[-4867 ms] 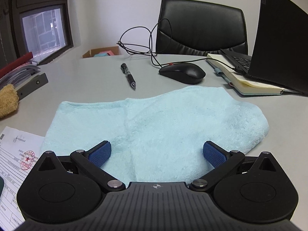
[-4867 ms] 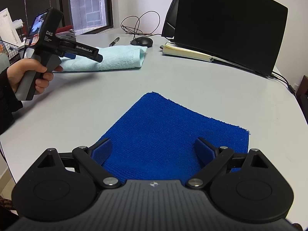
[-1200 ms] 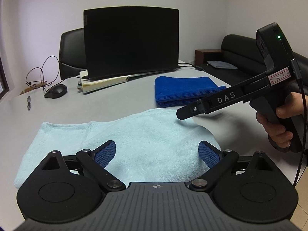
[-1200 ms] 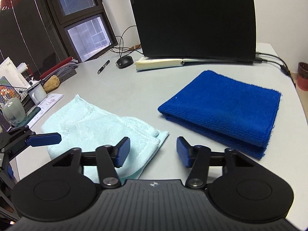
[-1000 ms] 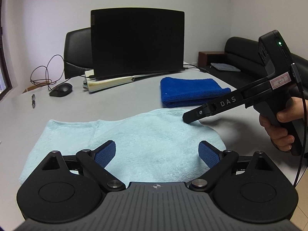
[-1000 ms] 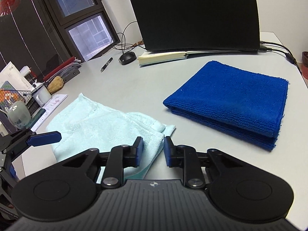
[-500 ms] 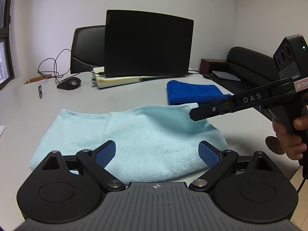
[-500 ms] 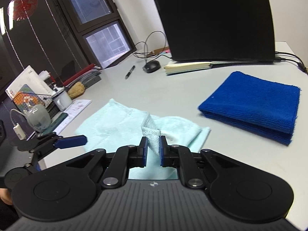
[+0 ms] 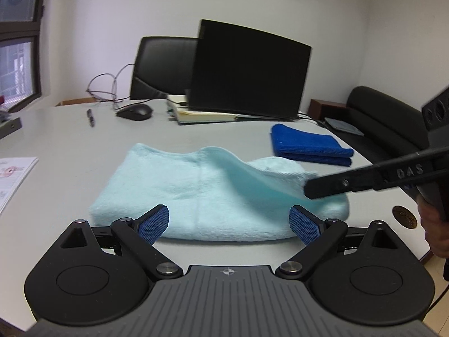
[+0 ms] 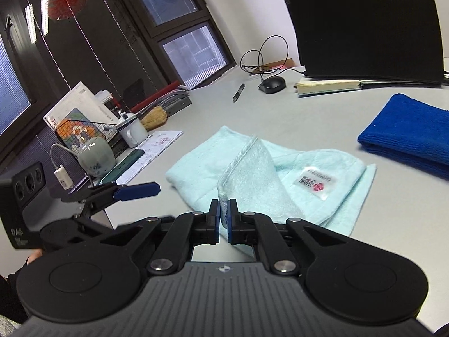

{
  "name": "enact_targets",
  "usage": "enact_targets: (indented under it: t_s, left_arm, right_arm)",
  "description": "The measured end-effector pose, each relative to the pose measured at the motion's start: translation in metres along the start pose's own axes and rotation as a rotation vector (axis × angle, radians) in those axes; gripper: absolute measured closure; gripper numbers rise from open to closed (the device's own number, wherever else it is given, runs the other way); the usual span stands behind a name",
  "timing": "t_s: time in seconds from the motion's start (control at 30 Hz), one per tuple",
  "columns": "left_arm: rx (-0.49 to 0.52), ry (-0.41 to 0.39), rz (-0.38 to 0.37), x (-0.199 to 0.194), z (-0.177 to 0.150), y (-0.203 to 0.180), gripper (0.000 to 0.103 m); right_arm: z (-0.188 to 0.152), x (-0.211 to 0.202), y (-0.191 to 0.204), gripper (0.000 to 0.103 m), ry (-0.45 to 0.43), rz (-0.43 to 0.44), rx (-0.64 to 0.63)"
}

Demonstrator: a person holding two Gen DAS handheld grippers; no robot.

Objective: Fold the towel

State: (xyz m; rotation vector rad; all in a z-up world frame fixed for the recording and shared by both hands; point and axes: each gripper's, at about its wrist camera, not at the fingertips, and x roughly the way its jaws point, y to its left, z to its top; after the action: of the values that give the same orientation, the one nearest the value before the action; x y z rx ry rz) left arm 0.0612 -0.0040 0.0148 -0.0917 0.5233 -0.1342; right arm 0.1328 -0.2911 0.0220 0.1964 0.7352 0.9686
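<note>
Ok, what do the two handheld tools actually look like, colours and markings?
Both are matte black with a ribbed grey top plate bearing a small compass-like mark, silver pivot screws and blue textured finger pads. The right tool, seen from the left wrist camera, has "DAS" in pale letters along its arm. The left tool, seen from the right, also carries "DAS" on its camera housing.

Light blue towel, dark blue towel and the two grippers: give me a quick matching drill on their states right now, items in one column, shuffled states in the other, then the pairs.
Items:
1. light blue towel
2. dark blue towel
3. left gripper
4. right gripper

States:
A. open, holding nothing
B. folded flat, lying untouched on the table
C. shut on a towel edge
D. one layer lifted off the rest

Pairs: 1-D, 2-B, 3-A, 4-C
</note>
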Motion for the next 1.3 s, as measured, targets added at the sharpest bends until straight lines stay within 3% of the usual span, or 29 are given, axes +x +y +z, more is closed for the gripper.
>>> enact_targets:
  t_s: [0.3, 0.63, 0.73, 1.0, 1.17, 1.3]
  left_arm:
    - [-0.070, 0.007, 0.007, -0.007, 0.005, 0.024, 0.013]
    - [-0.122, 0.071, -0.029, 0.004, -0.003, 0.033, 0.019]
    - [-0.118, 0.071, -0.016, 0.006, -0.004, 0.035, 0.026]
    - [-0.100, 0.083, 0.013, 0.007, -0.007, 0.038, 0.031]
    - [-0.097, 0.091, -0.001, 0.001, -0.012, 0.037, 0.032]
    - [-0.106, 0.103, -0.018, -0.005, -0.016, 0.041, 0.045]
  right_arm:
    - [-0.020, 0.016, 0.031, 0.098, 0.072, 0.056, -0.068]
    - [-0.040, 0.019, 0.064, 0.098, 0.106, 0.150, -0.126]
    - [-0.045, 0.020, 0.075, 0.098, 0.123, 0.171, -0.147]
    - [-0.059, 0.029, 0.099, 0.098, 0.167, 0.219, -0.202]
    - [-0.060, 0.030, 0.104, 0.098, 0.159, 0.199, -0.221]
    - [-0.059, 0.033, 0.105, 0.098, 0.161, 0.193, -0.230]
